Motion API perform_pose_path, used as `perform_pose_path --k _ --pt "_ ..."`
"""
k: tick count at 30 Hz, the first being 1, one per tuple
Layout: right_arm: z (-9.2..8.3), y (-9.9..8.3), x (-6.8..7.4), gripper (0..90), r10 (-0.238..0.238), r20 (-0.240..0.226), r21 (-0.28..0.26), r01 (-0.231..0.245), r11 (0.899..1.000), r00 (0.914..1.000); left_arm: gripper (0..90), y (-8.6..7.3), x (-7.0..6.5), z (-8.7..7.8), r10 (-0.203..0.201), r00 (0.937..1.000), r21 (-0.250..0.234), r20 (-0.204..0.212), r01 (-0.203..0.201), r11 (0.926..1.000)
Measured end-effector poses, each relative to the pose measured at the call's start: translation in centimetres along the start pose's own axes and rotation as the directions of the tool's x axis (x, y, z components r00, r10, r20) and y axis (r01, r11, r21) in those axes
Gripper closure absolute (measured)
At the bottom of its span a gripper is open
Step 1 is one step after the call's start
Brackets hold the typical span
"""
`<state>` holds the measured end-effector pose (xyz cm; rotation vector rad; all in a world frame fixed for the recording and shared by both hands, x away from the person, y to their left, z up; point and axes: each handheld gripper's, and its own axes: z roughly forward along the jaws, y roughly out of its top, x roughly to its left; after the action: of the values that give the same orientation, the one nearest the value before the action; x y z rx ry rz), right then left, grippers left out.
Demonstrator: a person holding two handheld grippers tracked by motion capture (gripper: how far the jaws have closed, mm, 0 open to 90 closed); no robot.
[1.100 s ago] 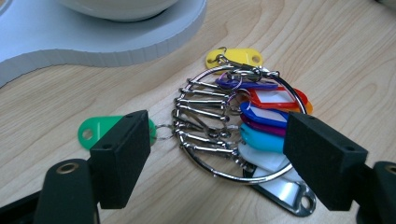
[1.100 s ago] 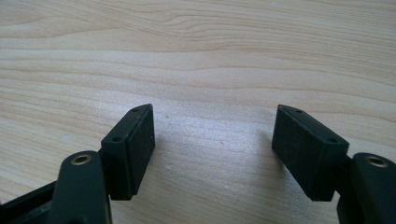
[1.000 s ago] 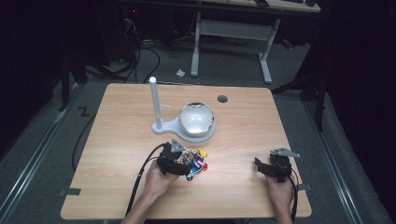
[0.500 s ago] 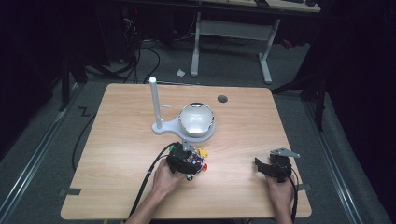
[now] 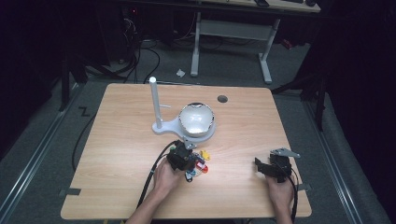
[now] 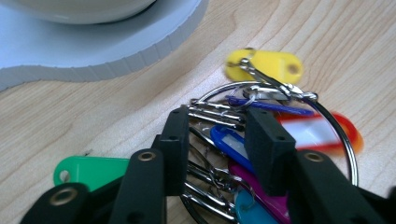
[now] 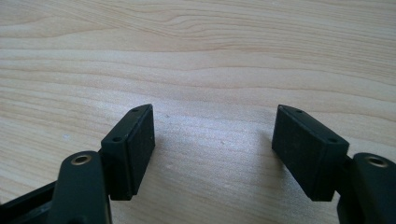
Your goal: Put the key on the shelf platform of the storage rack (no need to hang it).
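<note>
Your left claw (image 6: 217, 140) sits over the key ring (image 6: 348, 154) at six o'clock of the white stand (image 5: 161, 126) on the surface (image 5: 116, 154). Its jaws have just been closing, now half shut around the clips and the blue tag (image 6: 229, 142); whether they press yet I can't tell. That bunch looks light, loose and slippery, so I'd pinch the steel loop itself. Your right claw (image 7: 212, 135), at three o'clock, gapes wide over bare wood.
</note>
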<state>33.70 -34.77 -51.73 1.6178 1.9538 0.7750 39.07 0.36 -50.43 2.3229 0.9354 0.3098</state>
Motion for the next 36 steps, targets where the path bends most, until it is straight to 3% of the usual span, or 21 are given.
perform_pose_path --k 4,7,8,12,17,23,28,36 --pt "0.0 0.0 0.0 30.1 -0.001 0.000 0.002 0.001 1.000 1.0000 69.7 0.3 -0.3 0.0 0.028 0.9996 0.006 -0.009 -0.028 0.9996" --pt "0.0 0.0 0.0 30.0 -0.001 -0.002 -0.001 0.001 1.000 1.0000 86.2 0.1 0.0 -0.3 0.035 0.9994 -0.006 0.002 -0.035 0.9994" --pt "0.0 0.0 0.0 30.0 -0.001 -0.002 0.000 0.001 1.000 1.0000 86.9 0.1 0.0 -0.3 0.041 0.9992 -0.009 -0.001 -0.041 0.9991" --pt "0.0 0.0 0.0 30.0 -0.001 -0.002 0.000 0.001 1.000 1.0000 87.5 -0.1 0.1 -0.5 0.046 0.9989 -0.006 0.008 -0.046 0.9989" --pt "0.0 0.0 0.0 29.9 -0.003 -0.002 -0.001 0.003 1.000 1.0000 87.8 -0.4 0.4 -1.3 0.032 0.9989 -0.038 0.034 -0.031 0.9988" --pt "0.0 0.0 0.0 29.9 -0.002 -0.002 0.000 0.002 1.000 1.0000 88.0 -0.3 0.7 -3.1 0.030 0.9981 -0.093 0.053 -0.025 0.9954" --pt "0.0 0.0 0.0 29.9 -0.003 -0.002 -0.001 0.003 1.000 1.0000 88.1 0.2 1.3 -5.4 0.018 0.9973 -0.155 0.072 -0.007 0.9878" --pt "0.0 0.0 0.0 29.9 -0.001 -0.003 -0.001 0.001 1.000 1.0000 88.1 0.9 1.9 -7.7 0.013 0.9962 -0.198 0.086 0.004 0.9803"
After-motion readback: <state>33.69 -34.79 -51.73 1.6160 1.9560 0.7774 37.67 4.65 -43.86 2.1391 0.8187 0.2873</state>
